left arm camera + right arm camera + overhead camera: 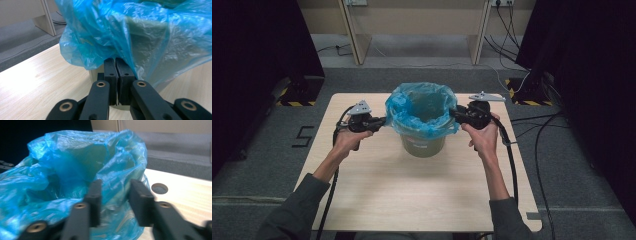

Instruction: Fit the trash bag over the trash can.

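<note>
The blue bag [422, 107] already sits in the bin [423, 145] mid-counter [377, 185], and the left gripper [382, 121] at nine o'clock pinches its edge tight, while the right gripper [454, 113] at three o'clock, part open around the bag, has not pinched it yet.

surface: light wood table [412, 200] | on it: green bin [423, 145] (blue-lined)

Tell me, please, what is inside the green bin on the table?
A blue plastic bag lines the green bin, folded over its rim and hanging down outside. Through the open mouth, the bag's inner wall shows. The bottom is dark, so any contents cannot be seen.
</note>
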A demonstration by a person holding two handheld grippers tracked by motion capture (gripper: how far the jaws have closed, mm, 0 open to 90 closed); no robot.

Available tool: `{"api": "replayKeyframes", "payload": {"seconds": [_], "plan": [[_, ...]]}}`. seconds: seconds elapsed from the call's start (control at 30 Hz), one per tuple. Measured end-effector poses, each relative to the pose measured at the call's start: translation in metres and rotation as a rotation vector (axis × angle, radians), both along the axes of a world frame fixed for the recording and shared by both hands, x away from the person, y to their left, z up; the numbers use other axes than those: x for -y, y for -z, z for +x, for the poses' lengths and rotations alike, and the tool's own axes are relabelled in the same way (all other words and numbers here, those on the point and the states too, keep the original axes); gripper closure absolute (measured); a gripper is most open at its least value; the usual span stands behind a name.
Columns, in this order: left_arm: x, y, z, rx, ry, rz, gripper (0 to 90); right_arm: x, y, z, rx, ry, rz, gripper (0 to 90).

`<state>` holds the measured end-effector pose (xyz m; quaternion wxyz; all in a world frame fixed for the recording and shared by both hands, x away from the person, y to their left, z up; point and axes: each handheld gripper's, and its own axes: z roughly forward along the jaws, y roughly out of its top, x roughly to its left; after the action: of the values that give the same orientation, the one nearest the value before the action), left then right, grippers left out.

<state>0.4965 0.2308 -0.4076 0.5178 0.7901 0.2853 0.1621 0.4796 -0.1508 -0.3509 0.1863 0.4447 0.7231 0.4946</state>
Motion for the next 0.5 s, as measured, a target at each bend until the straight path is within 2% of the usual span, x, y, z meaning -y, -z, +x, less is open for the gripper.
{"api": "replayKeyframes", "payload": {"seconds": [0.1, 0.17, 0.2, 0.3, 0.37, 0.4, 0.5], "plan": [[0.002, -0.002, -0.003, 0.008, 0.006, 0.004, 87.2, 0.006, -0.004, -0.003, 0.017, -0.029, 0.002, 82.2], [0.003, -0.003, -0.005, 0.021, 0.008, 0.015, 87.4, 0.008, -0.006, -0.004, 0.026, -0.029, -0.005, 84.9], [0.003, -0.004, -0.007, 0.025, 0.007, 0.015, 87.6, 0.014, -0.008, -0.007, 0.044, -0.028, -0.006, 89.4], [0.002, -0.002, -0.007, 0.021, 0.008, 0.016, 88.3, 0.020, -0.007, -0.009, 0.051, -0.022, -0.027, 90.0], [0.001, 0.000, -0.007, 0.019, 0.010, 0.020, 88.4, 0.024, 0.003, -0.010, 0.018, -0.032, -0.062, 90.0], [0.000, 0.005, -0.003, 0.011, -0.008, 0.025, 88.5, 0.024, 0.008, -0.010, 0.011, -0.031, -0.086, 90.0], [-0.002, 0.010, 0.002, -0.001, -0.028, 0.032, 89.0, 0.023, 0.013, -0.009, 0.001, -0.033, -0.103, 90.0]]}}
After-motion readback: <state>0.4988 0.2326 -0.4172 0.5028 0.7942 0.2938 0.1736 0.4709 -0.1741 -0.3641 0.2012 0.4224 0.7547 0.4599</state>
